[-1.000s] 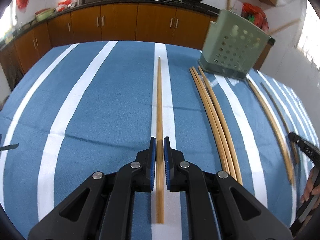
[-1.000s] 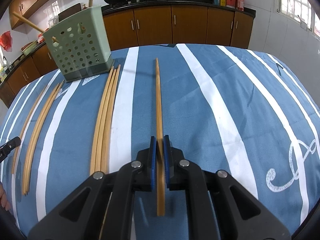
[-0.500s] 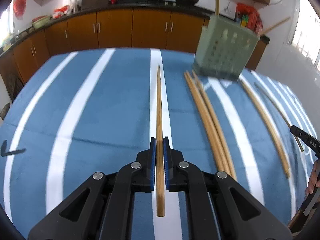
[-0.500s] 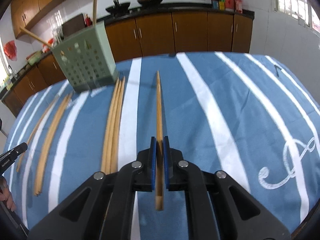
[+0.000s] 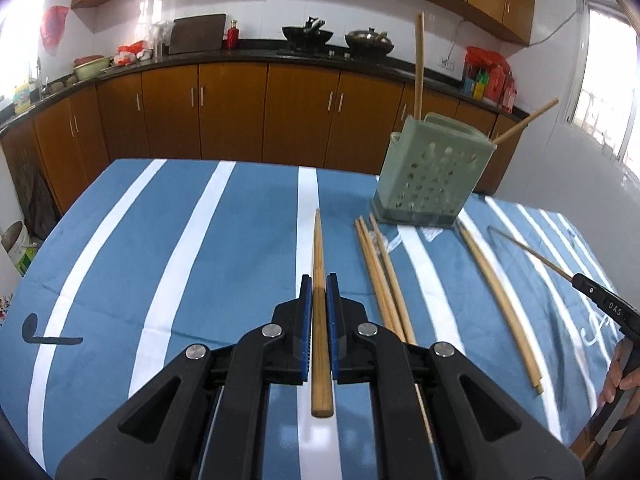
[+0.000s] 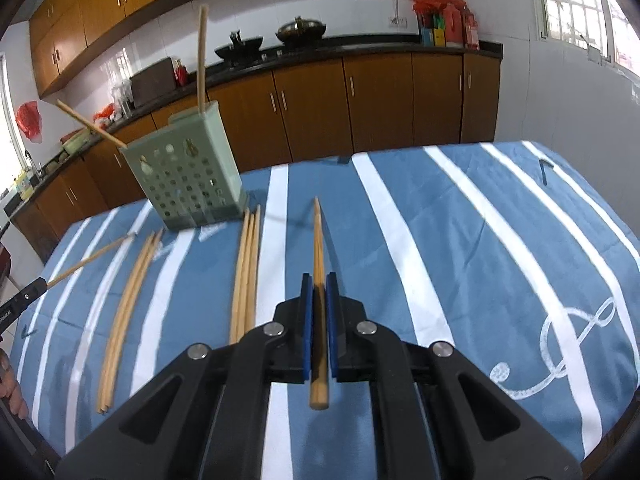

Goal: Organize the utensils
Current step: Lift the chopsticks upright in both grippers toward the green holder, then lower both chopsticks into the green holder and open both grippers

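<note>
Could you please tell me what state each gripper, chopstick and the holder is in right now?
Left gripper: shut on a wooden chopstick.
Right gripper: shut on another wooden chopstick.
Green perforated plastic holder: upright, two chopsticks inside.
Loose chopsticks: lying flat on the blue striped cloth.

The left gripper is a black, matt plastic frame; two angular arms spread wide toward the camera, each pierced by a rounded triangular cut-out; four round silver screws sit in an arc across the linkage, two per side; the fingers are faced with ribbed blue pads, bright against the black. The right gripper is built alike: same black arms, same four silver screw heads, same blue pads on its fingers; seen from the left wrist, its narrow black tip carries small white lettering, too small to read in full.
</note>
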### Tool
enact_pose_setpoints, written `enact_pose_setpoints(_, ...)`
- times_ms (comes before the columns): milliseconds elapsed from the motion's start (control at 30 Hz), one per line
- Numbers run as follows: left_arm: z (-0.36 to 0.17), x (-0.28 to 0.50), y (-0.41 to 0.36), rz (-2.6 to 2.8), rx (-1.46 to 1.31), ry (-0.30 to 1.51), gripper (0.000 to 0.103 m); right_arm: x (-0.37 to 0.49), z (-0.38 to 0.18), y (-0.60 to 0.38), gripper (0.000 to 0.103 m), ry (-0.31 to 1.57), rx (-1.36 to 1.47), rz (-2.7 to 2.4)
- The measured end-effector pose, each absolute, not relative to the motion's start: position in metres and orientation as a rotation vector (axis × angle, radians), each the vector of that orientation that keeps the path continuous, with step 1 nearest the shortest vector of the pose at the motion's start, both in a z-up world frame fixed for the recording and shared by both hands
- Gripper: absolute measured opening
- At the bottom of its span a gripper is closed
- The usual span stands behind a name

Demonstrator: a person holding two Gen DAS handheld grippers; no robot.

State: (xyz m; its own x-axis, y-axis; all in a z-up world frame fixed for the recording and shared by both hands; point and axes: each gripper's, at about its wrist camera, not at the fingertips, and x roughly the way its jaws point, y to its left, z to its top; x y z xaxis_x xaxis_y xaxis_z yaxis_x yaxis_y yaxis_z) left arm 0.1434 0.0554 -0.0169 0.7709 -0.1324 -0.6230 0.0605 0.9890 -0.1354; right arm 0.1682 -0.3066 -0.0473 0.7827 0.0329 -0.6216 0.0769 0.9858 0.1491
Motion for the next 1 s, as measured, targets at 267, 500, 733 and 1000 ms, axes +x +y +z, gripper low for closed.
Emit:
enact_pose_setpoints(267,0.02,0.145,0.064,-0.107,-0.156,0.582,0.008,0.156,-0.004,-0.309,0.008,0.512,0.204,-0.01)
enact_pose_setpoints(500,0.034,0.144,0.065,-0.108,-0.169,0.538,0.007,0.151,0.015,-0.308,0.008,0.446,0.213,0.003)
enact_pose_setpoints(733,0.046,0.146,0.061,-0.122,-0.151,0.517,0.007,0.151,0.034,-0.301,0.008,0.388,0.197,0.022)
enact_pose_setpoints(1000,0.104,0.146,0.039,-0.22,-0.122,0.394,0.007,0.139,0.111,-0.287,0.008,0.186,0.224,0.145)
